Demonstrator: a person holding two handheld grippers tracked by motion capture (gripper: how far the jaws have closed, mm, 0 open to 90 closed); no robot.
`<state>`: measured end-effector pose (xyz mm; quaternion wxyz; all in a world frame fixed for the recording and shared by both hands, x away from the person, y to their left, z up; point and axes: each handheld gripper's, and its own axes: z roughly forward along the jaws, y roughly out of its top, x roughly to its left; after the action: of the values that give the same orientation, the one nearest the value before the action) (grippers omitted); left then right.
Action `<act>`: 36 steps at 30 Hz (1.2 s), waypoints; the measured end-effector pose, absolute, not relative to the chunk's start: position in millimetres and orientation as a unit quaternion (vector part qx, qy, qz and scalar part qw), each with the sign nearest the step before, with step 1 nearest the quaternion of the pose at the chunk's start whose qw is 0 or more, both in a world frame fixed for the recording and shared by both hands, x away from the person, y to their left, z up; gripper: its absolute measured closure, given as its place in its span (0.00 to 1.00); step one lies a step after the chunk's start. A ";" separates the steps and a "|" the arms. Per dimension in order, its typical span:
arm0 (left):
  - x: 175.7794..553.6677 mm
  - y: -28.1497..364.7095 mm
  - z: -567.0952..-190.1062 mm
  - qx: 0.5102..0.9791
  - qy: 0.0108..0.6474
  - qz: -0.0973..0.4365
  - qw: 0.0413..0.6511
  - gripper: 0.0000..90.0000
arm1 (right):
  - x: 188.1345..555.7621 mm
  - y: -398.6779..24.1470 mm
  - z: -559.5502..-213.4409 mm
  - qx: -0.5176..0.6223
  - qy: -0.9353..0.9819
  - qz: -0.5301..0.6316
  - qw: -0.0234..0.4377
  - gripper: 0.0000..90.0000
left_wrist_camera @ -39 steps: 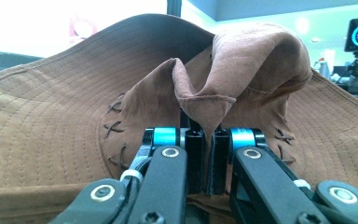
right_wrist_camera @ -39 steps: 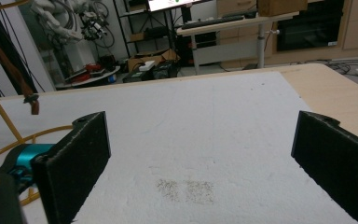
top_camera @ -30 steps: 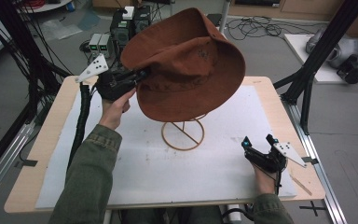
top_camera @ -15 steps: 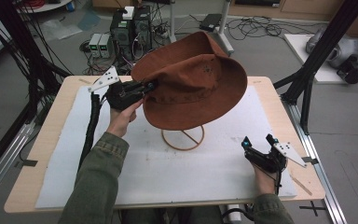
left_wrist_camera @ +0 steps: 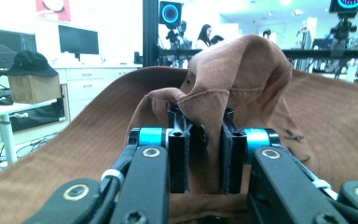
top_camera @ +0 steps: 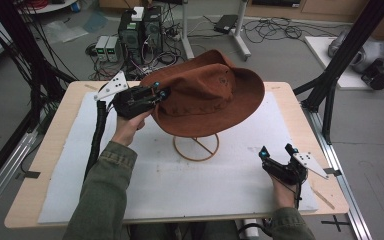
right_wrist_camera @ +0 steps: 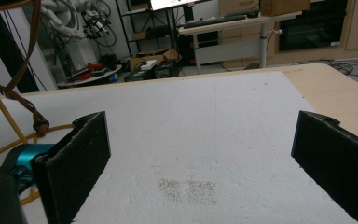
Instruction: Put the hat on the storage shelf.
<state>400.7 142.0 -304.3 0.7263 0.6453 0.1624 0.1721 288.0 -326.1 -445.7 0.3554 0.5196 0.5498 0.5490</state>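
Observation:
A brown wide-brimmed hat [top_camera: 210, 95] sits on a yellow wire stand [top_camera: 196, 147] at the middle of the table. My left gripper [top_camera: 160, 95] is at the hat's left brim. In the left gripper view a bunched fold of the hat's brim [left_wrist_camera: 242, 70] lies between the jaws of the left gripper [left_wrist_camera: 205, 116]. Those jaws have just been opening, and the pads stand slightly off the fabric. My right gripper [top_camera: 278, 150] rests on the white mat near the front right, open with nothing between its fingers [right_wrist_camera: 74, 158]. The stand's wire [right_wrist_camera: 0, 112] shows left of it.
A white foam mat [top_camera: 240, 180] covers most of the wooden table [top_camera: 50, 150]. A brown chin cord with a bead [right_wrist_camera: 39, 125] hangs by the stand. Black frame posts [top_camera: 330, 85] stand at the table's sides, with cables and boxes on the floor behind.
The hat has come down from a raised, tilted pose and now sits level on the stand. The left gripper sank with it. The right gripper has not moved.

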 end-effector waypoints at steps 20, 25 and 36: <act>393.0 143.8 -292.3 0.633 0.166 0.193 0.731 0.19 | 287.8 -326.9 -445.5 0.520 0.548 0.551 0.354 0.04; 386.3 152.4 -288.2 0.638 0.177 0.216 0.718 0.13 | 287.8 -326.6 -445.5 0.521 0.547 0.552 0.354 0.04; 349.5 204.3 -280.5 0.614 0.237 0.277 0.700 0.13 | 287.6 -327.5 -444.9 0.519 0.544 0.554 0.357 0.04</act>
<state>349.5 204.3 -280.5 0.7000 0.6140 0.2374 0.2769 287.6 -327.5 -444.9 0.3574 0.5191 0.5444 0.5535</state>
